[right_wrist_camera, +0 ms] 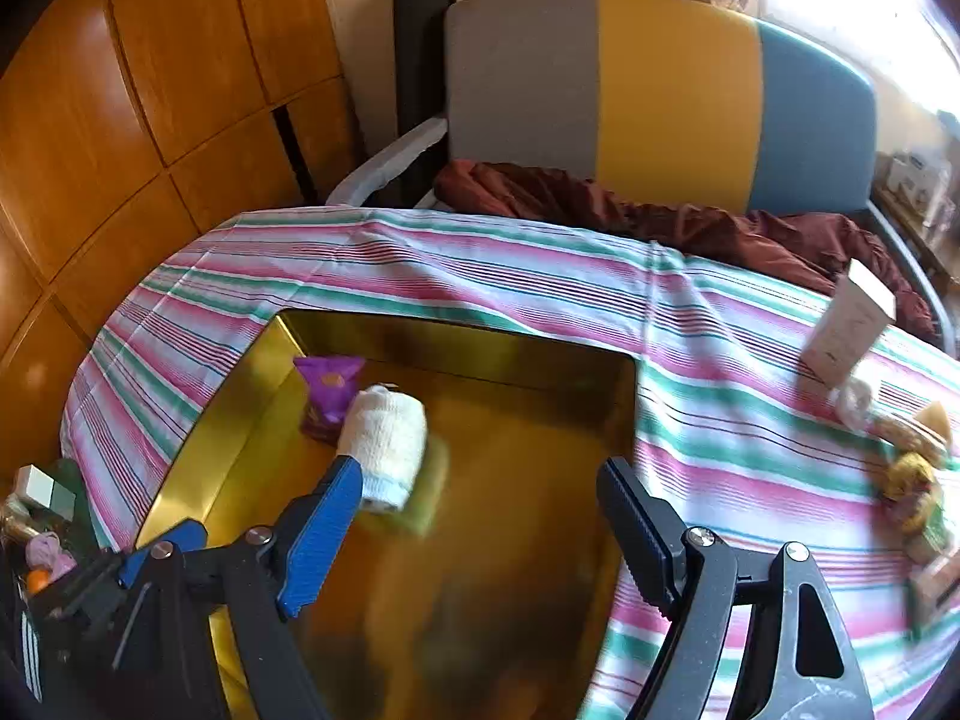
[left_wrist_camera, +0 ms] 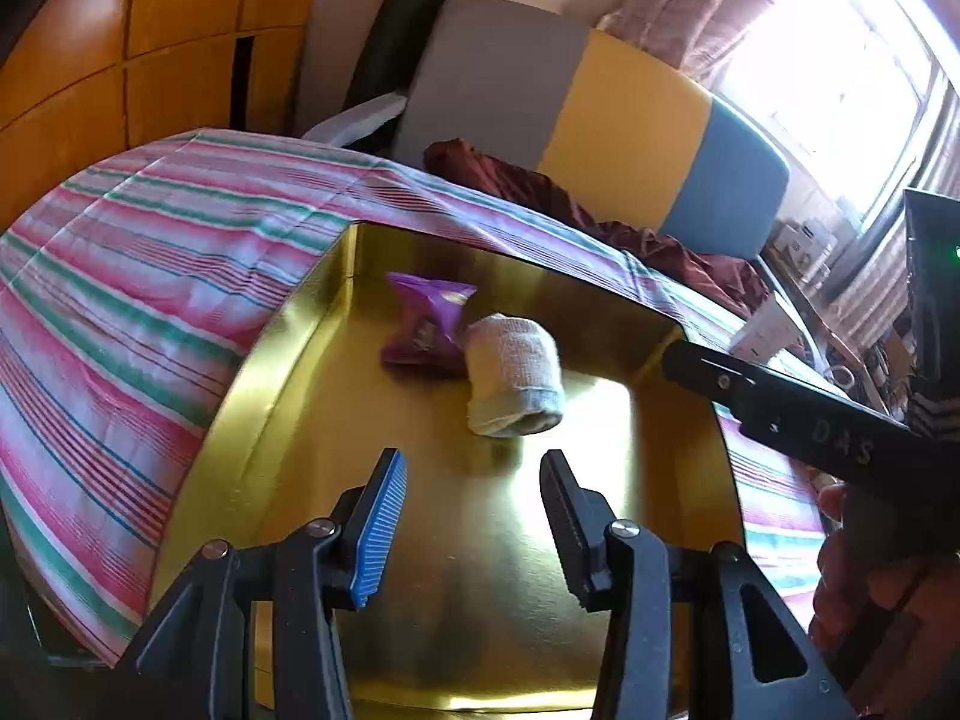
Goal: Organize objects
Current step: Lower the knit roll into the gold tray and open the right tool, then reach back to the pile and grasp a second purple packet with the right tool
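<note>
A gold tray [left_wrist_camera: 282, 372] [right_wrist_camera: 240, 420] sits on the striped cloth. In it lie a purple snack packet [left_wrist_camera: 429, 315] [right_wrist_camera: 327, 390] and a rolled white sock [left_wrist_camera: 513, 375] [right_wrist_camera: 387, 438], touching each other. My left gripper [left_wrist_camera: 474, 510] is open and empty above the tray's near part, short of the sock. My right gripper [right_wrist_camera: 486, 516] is open and empty over the tray, its left finger close to the sock. The right gripper's body [left_wrist_camera: 810, 426] shows in the left wrist view, over the tray's right rim.
A white box [right_wrist_camera: 849, 330] stands on the cloth at the right, with small plush toys and packets [right_wrist_camera: 912, 456] near it. A maroon cloth [right_wrist_camera: 660, 210] lies by the grey, yellow and blue headboard [right_wrist_camera: 660, 96]. Wooden cupboards [right_wrist_camera: 150, 90] are on the left.
</note>
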